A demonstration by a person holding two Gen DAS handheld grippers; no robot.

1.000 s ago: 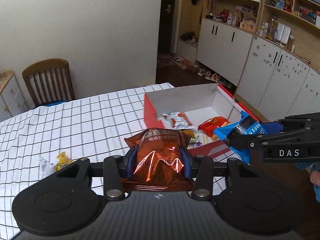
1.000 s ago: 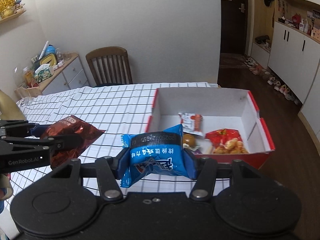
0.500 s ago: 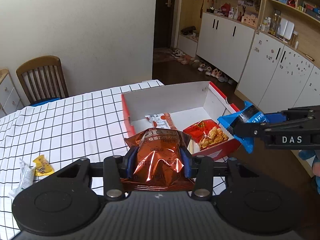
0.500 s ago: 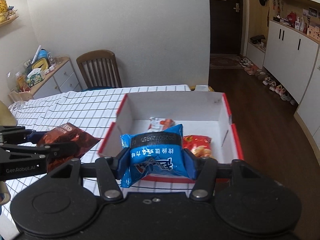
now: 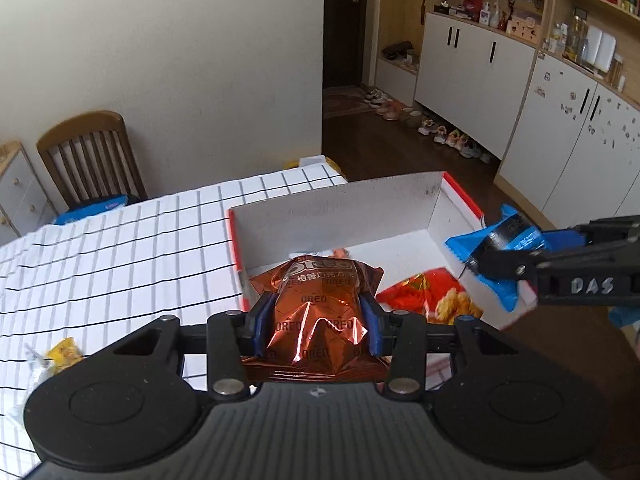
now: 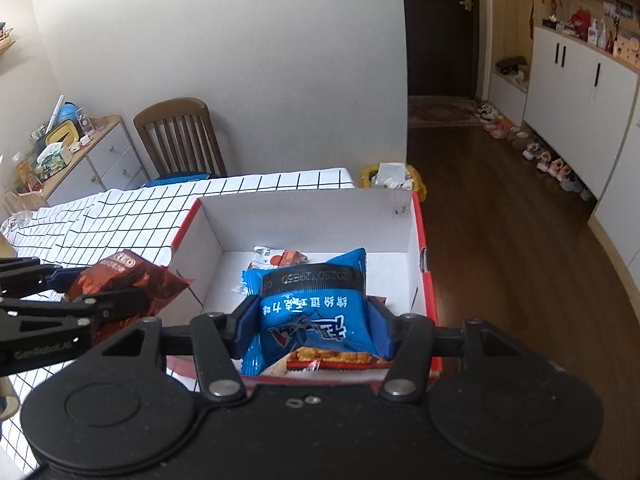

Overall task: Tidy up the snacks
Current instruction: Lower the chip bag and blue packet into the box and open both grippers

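My left gripper point(image 5: 316, 322) is shut on an orange Oreo packet point(image 5: 318, 312) and holds it above the near left part of the red-and-white box point(image 5: 340, 210). My right gripper point(image 6: 312, 326) is shut on a blue snack packet point(image 6: 316, 304) and holds it over the box point(image 6: 304, 216) near its front wall. The blue packet point(image 5: 494, 248) shows at the box's right side in the left wrist view. The Oreo packet point(image 6: 120, 276) shows at the box's left wall in the right wrist view. A red snack bag point(image 5: 434, 294) and a white-and-red packet point(image 6: 276, 256) lie inside the box.
The box stands on a checked tablecloth point(image 5: 120, 248) at the table's right end. A yellow wrapper point(image 5: 64, 354) lies at the table's left. A wooden chair point(image 5: 88, 156) stands behind. A bin with a yellow bag point(image 6: 390, 178) sits on the floor beyond the box.
Both grippers have moved forward toward the box with their packets. The box looms larger, and both packets now hang over it.
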